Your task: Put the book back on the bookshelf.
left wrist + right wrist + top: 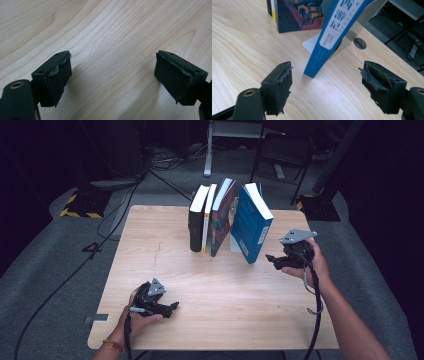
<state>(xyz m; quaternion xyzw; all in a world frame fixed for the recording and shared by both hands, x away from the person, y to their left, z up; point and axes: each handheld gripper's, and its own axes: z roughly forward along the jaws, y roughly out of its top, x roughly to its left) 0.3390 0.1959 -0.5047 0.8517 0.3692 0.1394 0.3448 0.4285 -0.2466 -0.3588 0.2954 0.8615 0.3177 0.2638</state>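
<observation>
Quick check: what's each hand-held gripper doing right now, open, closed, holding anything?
Left hand-held gripper: open, empty, over bare table.
Right hand-held gripper: open, empty, pointed at the leaning blue book.

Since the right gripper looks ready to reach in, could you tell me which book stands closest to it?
The blue book, rightmost in the row. It leans leftward, and the open right gripper points at it.

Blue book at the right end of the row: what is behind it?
Behind the leaning blue book stands a pale metal bookend with a round hole, its base flat on the table. The book covers most of the upright plate.
</observation>
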